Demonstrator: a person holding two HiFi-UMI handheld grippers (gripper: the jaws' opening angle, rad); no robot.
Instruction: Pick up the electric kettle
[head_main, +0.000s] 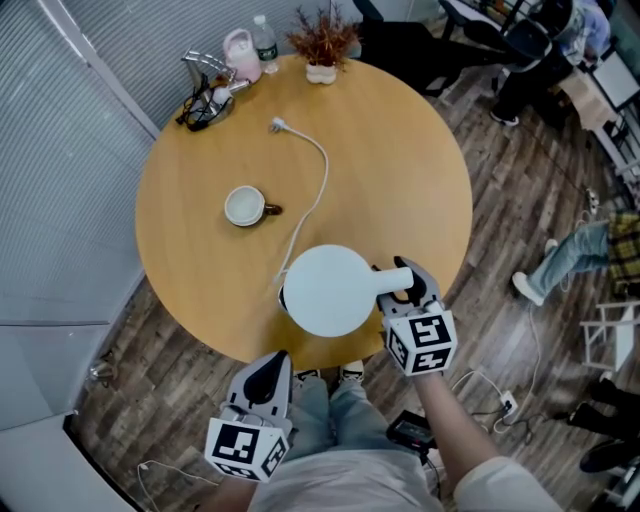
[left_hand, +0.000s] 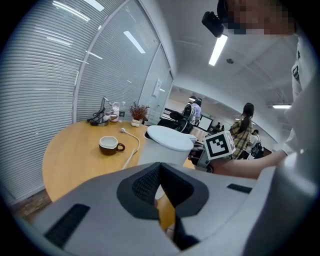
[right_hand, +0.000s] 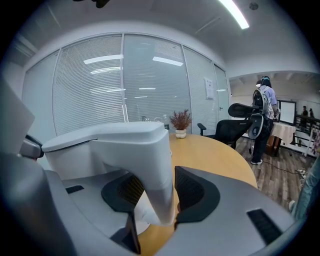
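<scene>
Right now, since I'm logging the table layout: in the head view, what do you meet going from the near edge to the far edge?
electric kettle → mug → cord plug → potted plant

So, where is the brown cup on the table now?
In the head view the brown cup stands left of centre on the round table, just left of the white cord and beyond the electric kettle.
</scene>
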